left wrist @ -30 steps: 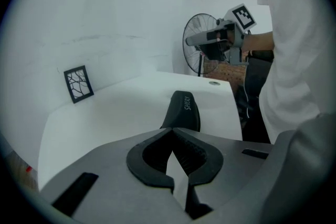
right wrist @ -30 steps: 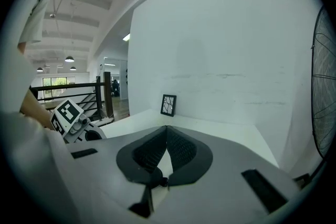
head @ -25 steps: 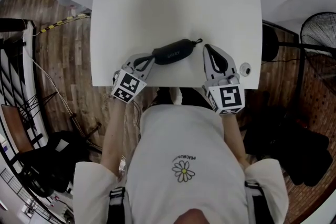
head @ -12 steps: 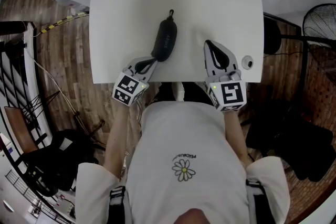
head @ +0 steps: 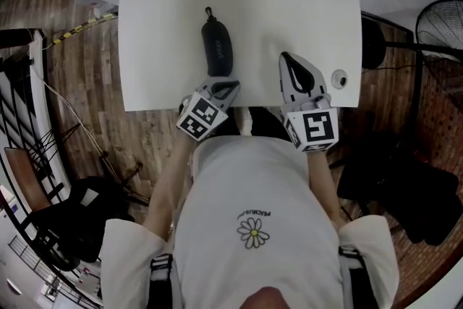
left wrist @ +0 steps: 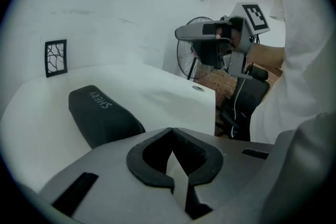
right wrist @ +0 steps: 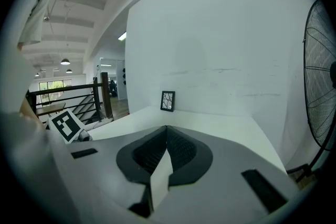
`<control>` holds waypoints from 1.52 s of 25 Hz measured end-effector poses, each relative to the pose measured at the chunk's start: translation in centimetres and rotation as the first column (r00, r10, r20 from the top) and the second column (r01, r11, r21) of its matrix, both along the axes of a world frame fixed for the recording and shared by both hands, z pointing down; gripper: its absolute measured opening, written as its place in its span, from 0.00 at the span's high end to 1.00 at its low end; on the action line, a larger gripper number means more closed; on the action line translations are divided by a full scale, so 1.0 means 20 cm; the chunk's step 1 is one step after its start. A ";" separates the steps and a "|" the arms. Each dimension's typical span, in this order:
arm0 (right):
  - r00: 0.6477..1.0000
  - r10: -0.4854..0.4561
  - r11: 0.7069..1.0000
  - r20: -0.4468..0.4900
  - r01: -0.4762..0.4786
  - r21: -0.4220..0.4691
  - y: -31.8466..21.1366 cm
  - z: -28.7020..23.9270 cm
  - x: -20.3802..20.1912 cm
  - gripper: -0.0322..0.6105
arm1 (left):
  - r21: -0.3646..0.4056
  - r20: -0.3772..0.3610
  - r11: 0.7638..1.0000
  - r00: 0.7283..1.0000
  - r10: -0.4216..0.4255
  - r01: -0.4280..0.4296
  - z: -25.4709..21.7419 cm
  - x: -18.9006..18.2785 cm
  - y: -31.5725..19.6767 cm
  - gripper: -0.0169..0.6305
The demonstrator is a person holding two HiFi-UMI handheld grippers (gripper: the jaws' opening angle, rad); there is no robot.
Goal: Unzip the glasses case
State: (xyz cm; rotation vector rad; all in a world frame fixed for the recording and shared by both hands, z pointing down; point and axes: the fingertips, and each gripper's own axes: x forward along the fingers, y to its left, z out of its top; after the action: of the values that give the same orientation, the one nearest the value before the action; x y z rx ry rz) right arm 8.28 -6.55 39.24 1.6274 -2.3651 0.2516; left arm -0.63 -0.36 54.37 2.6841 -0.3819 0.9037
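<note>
Swung lengthwise, oblong black glasses case (head: pixel 217 48), perhaps fabric

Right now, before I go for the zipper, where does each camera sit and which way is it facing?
Head view: on the person's head, looking steeply down at the table, glasses case, left gripper, right gripper; torso and forearms show.
Left gripper view: low at the near edge, facing the right gripper and a fan; its shut jaws and shirt show.
Right gripper view: facing the far wall and a framed pattern card; its shut jaws show.
Shared: head and left gripper views both show the glasses case.
</note>
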 end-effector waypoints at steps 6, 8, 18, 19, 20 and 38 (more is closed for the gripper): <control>1.000 0.027 1.000 -0.010 -0.027 -0.007 0.02 0.00 0.04 0.94 | 0.027 -0.027 0.997 0.997 0.072 -0.071 -0.02 0.13 -0.06 0.95; 0.999 0.035 0.999 -0.016 -0.035 -0.006 0.03 -0.01 0.06 0.94 | 0.035 -0.034 0.995 0.995 0.094 -0.093 -0.02 0.17 -0.09 0.95; 0.997 0.073 0.997 -0.019 -0.074 -0.016 0.02 0.02 0.14 0.94 | 0.160 -0.120 0.985 0.990 0.081 -0.061 -0.30 0.16 -0.15 0.95; 0.997 0.073 0.997 -0.016 -0.073 -0.016 0.01 0.02 0.14 0.94 | 0.172 -0.097 0.985 0.994 0.044 -0.027 -0.30 0.07 -0.18 0.95; 0.997 0.071 0.997 -0.015 -0.071 -0.015 0.01 0.02 0.13 0.94 | 0.178 -0.068 0.984 0.998 0.005 0.007 -0.28 -0.02 -0.21 0.95; 0.996 0.071 0.996 -0.053 -0.074 -0.048 0.00 0.06 0.11 0.94 | 0.166 0.114 0.980 0.989 0.090 -0.109 0.00 0.11 -0.33 0.95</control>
State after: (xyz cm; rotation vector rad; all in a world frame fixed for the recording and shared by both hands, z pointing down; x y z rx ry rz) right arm 10.45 -6.47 40.54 1.6783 -2.2471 0.2772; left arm 1.54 -6.88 54.30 2.8418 -0.3662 1.0921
